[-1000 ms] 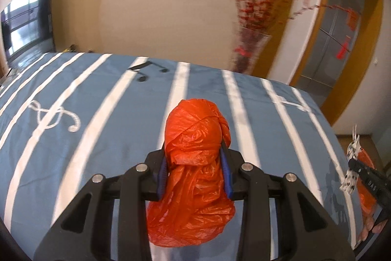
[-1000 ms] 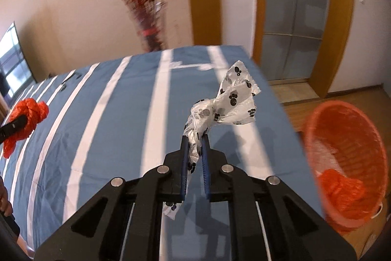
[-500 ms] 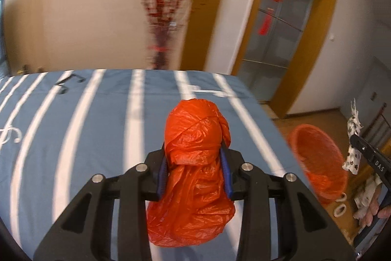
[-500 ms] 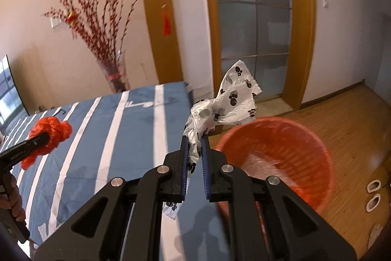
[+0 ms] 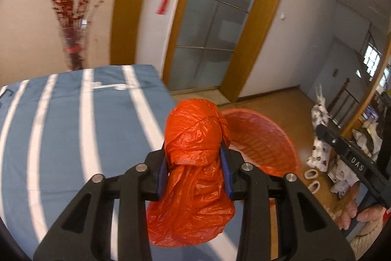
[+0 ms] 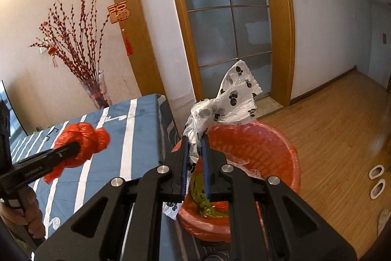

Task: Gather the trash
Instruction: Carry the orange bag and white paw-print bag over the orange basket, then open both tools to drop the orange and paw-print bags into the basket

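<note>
My left gripper (image 5: 194, 153) is shut on a knotted orange plastic bag (image 5: 195, 136), held over the blue striped bed near its right edge. That bag (image 6: 83, 141) and the left gripper (image 6: 73, 147) also show at the left of the right wrist view. My right gripper (image 6: 195, 141) is shut on a white bag with black paw prints (image 6: 234, 97), held above the near rim of the orange waste basket (image 6: 276, 143). The basket (image 5: 264, 136) stands on the floor beside the bed and holds green and orange trash. The right gripper (image 5: 320, 131) with the white bag (image 5: 317, 146) is at the right of the left wrist view.
The bed (image 5: 61, 119) has a blue cover with white stripes. A vase of red branches (image 6: 95, 92) stands behind it by the wall. A glass sliding door (image 6: 229, 28) faces the wooden floor (image 6: 342, 126). White slippers (image 6: 377, 179) lie right of the basket.
Both grippers have swung to the right, from over the bed toward the basket, each still holding its bag. The basket now sits directly under the right gripper.
</note>
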The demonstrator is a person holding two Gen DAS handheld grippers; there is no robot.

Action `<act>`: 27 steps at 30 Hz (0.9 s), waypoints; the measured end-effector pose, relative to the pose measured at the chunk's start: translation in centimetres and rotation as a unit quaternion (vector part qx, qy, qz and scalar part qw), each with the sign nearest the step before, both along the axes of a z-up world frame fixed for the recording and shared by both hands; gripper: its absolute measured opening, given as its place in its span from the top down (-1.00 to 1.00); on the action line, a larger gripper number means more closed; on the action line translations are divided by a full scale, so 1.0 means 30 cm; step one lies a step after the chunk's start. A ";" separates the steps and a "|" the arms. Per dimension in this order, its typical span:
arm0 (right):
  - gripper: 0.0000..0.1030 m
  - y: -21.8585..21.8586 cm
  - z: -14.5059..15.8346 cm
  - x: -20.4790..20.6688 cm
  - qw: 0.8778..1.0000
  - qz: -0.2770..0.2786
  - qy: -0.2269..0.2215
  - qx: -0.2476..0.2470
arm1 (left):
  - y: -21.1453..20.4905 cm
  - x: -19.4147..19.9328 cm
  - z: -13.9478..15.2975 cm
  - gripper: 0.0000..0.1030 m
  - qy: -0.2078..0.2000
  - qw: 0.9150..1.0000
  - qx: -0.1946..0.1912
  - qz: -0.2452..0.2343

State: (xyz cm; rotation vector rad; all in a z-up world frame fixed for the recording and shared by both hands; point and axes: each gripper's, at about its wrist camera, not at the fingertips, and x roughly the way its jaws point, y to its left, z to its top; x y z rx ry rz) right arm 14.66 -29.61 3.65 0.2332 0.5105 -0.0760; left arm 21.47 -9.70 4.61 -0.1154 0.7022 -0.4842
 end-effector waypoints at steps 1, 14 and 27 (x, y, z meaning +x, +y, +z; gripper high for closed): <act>0.78 -0.014 -0.003 0.001 1.000 0.000 -0.001 0.003 | -0.027 0.006 -0.006 0.31 0.002 1.000 -0.002 -0.006; 0.78 -0.141 -0.063 0.061 1.000 -0.009 0.002 0.029 | -0.276 0.104 -0.113 0.29 0.040 0.997 -0.020 -0.055; 0.23 -0.226 -0.146 0.073 0.997 -0.041 0.021 0.064 | -0.396 0.203 -0.280 0.02 0.104 0.992 -0.005 -0.069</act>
